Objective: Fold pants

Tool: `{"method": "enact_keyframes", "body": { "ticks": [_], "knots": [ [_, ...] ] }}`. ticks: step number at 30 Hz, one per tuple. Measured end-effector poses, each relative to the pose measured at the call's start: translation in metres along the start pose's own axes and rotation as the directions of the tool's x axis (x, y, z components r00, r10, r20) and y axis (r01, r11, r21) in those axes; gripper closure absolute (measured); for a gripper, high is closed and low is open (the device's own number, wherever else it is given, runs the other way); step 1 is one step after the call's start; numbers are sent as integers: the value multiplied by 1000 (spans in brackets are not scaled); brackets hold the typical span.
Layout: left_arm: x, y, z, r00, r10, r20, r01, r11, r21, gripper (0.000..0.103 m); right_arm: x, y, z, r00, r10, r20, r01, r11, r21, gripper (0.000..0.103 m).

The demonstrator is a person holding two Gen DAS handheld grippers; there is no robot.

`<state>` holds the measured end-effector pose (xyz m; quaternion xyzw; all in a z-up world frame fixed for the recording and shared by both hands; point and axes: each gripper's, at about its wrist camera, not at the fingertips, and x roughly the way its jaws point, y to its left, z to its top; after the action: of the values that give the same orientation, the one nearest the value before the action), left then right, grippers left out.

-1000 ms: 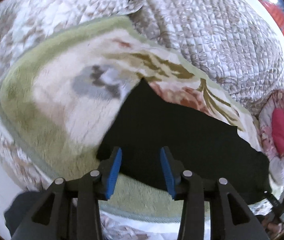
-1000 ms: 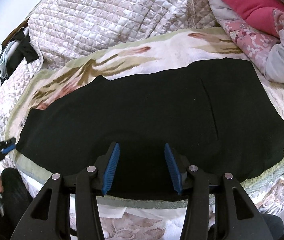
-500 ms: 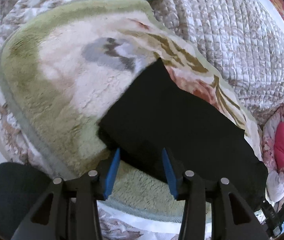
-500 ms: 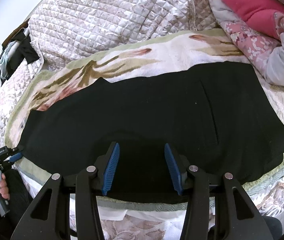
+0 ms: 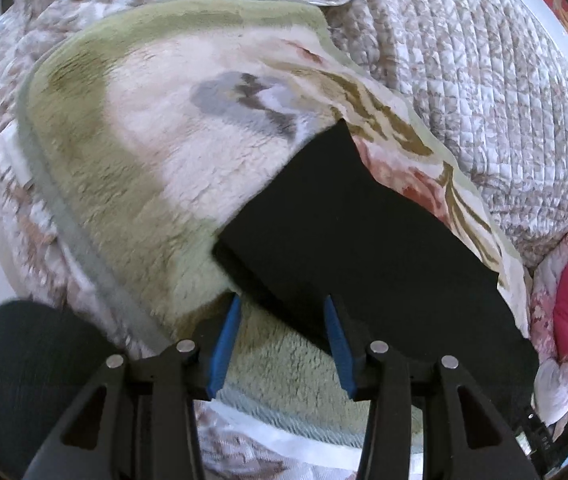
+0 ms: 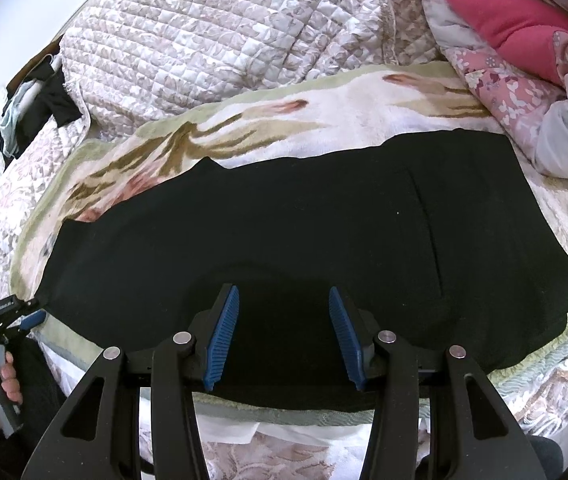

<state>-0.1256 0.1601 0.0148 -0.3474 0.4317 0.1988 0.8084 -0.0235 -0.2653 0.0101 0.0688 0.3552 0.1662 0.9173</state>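
Pants [image 6: 304, 240]: black, flat lengthwise on blanket [image 5: 144, 184], apparently legs stacked; cross folds pending. Left gripper [image 5: 282, 336], right gripper [image 6: 284, 332]: jaws released, empty.

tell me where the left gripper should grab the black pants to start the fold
Probably at the leg-end corner of the black pants, just ahead of the open left gripper. That hem lies flat with a free straight edge on the fleece blanket, so coming in low from the near side, one finger under the edge, should catch it.
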Motion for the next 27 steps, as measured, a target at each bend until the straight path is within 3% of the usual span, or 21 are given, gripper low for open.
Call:
{"method": "enact_keyframes", "body": {
  "ticks": [5, 9, 10, 14, 22, 27],
  "knots": [
    [11, -4, 10, 1000, 10, 26, -10, 1000, 8, 53, 2, 4, 2, 1000, 9, -2, -9, 1000, -11, 55],
    [17, -11, 21, 998, -30, 64, 29, 999, 26, 52, 0, 5, 3, 1000, 9, 6, -9, 1000, -16, 55],
    [18, -14, 23, 996, -36, 77, 32, 998, 48, 55, 0, 4, 4, 1000, 12, 9, -12, 1000, -11, 55],
    [26, -17, 28, 995, 3, 102, -13, 995, 101, 86, 2, 4, 4, 1000, 14, 7, -14, 1000, -6, 55],
    [4, -35, 38, 990, -90, 107, 71, 982, 174, 92, 3, 5, 3, 1000, 18, 13, -19, 1000, 11, 55],
    [-10, -80, 43, 975, -203, 89, 169, 942, 290, 96, 0, 1, 2, 999, 28, 25, -29, 999, 26, 55]
  ]
}}
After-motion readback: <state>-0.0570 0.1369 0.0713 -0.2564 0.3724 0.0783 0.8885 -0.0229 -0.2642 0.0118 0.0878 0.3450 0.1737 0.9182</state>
